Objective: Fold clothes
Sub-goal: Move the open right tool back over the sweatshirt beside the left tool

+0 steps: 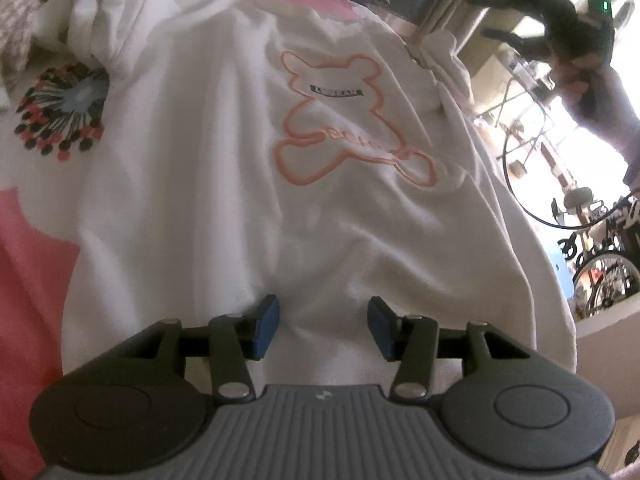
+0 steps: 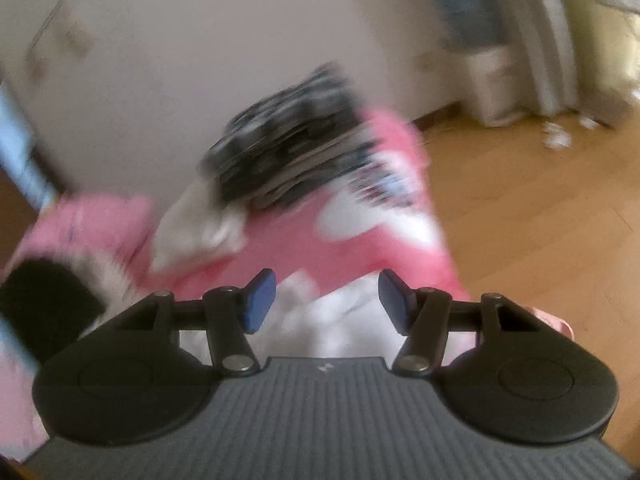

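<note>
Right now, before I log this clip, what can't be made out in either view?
- Left wrist view: the white shirt's near hem, hidden behind the left gripper.
- Left wrist view: the lettering on the bear print, too small.
- Right wrist view: the dark folded stack, smeared by motion blur.

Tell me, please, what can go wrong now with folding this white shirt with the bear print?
1. The white shirt hangs over the edge of the pink sheet on the right; a pull could slide it off.
2. Wrinkles cross the bear print, so a fold now may set creases.
3. Both the left gripper and the right gripper are open, holding nothing, so the cloth is unsecured.
</note>
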Demonstrator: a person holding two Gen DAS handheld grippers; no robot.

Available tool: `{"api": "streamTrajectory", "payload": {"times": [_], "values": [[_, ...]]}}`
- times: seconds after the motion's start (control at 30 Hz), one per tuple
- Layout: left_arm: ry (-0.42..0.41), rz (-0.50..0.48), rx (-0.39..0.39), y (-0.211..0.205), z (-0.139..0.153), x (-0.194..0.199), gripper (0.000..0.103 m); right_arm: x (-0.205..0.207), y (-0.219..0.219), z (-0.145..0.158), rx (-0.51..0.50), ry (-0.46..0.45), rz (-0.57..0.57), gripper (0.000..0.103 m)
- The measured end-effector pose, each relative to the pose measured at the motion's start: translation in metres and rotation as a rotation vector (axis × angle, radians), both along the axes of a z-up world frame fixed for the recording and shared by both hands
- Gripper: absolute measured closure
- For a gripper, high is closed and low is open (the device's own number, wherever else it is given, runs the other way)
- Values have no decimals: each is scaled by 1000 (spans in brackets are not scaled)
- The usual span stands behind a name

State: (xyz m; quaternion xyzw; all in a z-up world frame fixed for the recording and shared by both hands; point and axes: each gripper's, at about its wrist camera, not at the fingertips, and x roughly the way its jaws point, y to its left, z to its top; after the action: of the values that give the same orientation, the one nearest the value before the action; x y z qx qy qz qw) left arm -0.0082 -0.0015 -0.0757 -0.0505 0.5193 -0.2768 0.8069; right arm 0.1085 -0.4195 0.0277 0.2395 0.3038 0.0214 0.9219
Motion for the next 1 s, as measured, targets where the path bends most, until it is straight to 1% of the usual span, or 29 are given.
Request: {"api": "streamTrajectory", "payload": {"times": [0.07, 0.17, 0.23, 0.3, 0.37, 0.4, 0.47, 0.53, 0.6, 0.67, 0.7, 0.73, 0.77, 0.8, 0.87, 0.93, 0.97, 1.0], "values": [[3, 24, -21, 3, -1, -1, 52, 13, 53, 9, -49, 12, 191, 46], [20, 58, -63, 10, -4, -3, 52, 35, 151, 14, -170, 34, 525, 46], [37, 80, -97, 16, -6, -3, 53, 45, 220, 8, -301, 54, 728, 46], [55, 103, -133, 23, -9, -3, 53, 53, 282, -2, -437, 81, 874, 46], [67, 117, -164, 30, -12, -4, 53, 64, 335, -14, -573, 76, 955, 46], [71, 120, -177, 32, -13, -4, 53, 71, 358, -18, -634, 56, 978, 45], [78, 126, -202, 37, -16, -5, 53, 81, 394, -22, -732, 2, 1010, 38], [90, 129, -222, 40, -18, -3, 53, 88, 419, -26, -809, -47, 1033, 24], [101, 130, -239, 42, -20, 0, 53, 96, 440, -32, -880, -80, 1052, 22], [108, 131, -256, 43, -22, 1, 53, 108, 452, -46, -971, -42, 1037, 30], [109, 131, -265, 44, -23, 1, 53, 114, 453, -51, -1000, -20, 1020, 58], [109, 132, -273, 45, -24, 1, 53, 119, 452, -54, -1018, 0, 1002, 82], [108, 132, -282, 46, -25, 1, 53, 123, 447, -51, -999, 9, 989, 92], [107, 131, -288, 46, -26, 1, 53, 125, 440, -42, -955, -2, 976, 98], [106, 130, -299, 46, -28, 0, 53, 123, 431, -19, -857, -63, 954, 99], [110, 126, -306, 46, -29, 1, 53, 121, 425, 8, -707, -136, 978, 99], [116, 127, -313, 47, -30, 2, 53, 120, 426, 18, -653, -165, 991, 99], [123, 129, -320, 48, -30, 4, 53, 123, 431, 21, -631, -178, 996, 99]]}}
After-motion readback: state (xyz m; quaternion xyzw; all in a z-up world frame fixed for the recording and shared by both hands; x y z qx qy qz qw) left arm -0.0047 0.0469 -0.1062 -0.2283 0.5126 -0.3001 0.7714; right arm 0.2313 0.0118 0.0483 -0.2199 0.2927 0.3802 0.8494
